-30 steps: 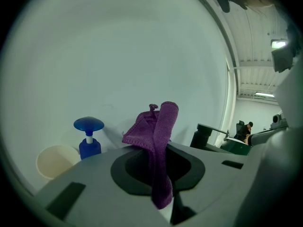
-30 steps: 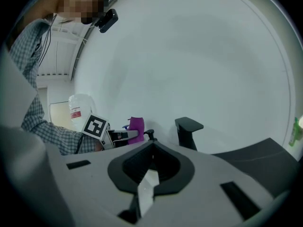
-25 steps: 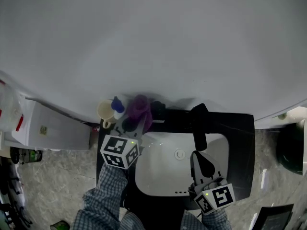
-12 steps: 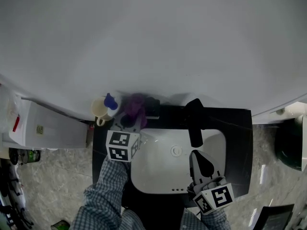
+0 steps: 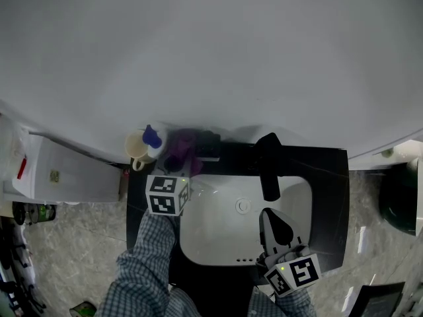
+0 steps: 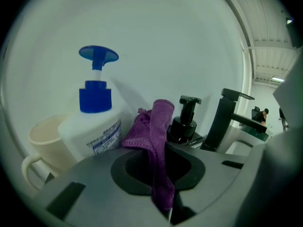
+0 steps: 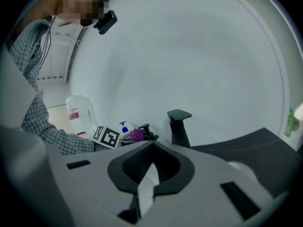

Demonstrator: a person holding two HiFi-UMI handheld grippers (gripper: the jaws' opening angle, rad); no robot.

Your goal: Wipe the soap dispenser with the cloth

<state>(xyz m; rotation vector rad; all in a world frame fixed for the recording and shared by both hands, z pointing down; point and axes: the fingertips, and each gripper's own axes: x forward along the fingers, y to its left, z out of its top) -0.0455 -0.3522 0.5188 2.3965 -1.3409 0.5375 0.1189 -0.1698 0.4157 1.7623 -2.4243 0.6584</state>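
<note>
Left tool [image 6: 168, 211] clamped the limp purple microfibre cloth [image 6: 158, 136]; right tool [image 7: 142, 195] sat closed, empty. The small black pump soap dispenser [image 6: 183, 126] looked light and tippable, best steadied at its body.

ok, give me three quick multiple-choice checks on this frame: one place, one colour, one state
1. The black soap dispenser stands:
A) between the white pump bottle and the faucet
B) left of that bottle
C) right of the faucet

2. The cloth is:
A) yellow
B) white
C) purple

3. The left gripper is:
A) open, empty
B) shut on the cloth
C) shut on the pump bottle

Answers:
1 A, the left gripper view shows bottle, dispenser, faucet in that order from left to right.
2 C, it is purple in every view.
3 B, the cloth hangs pinched between its jaws.
</note>
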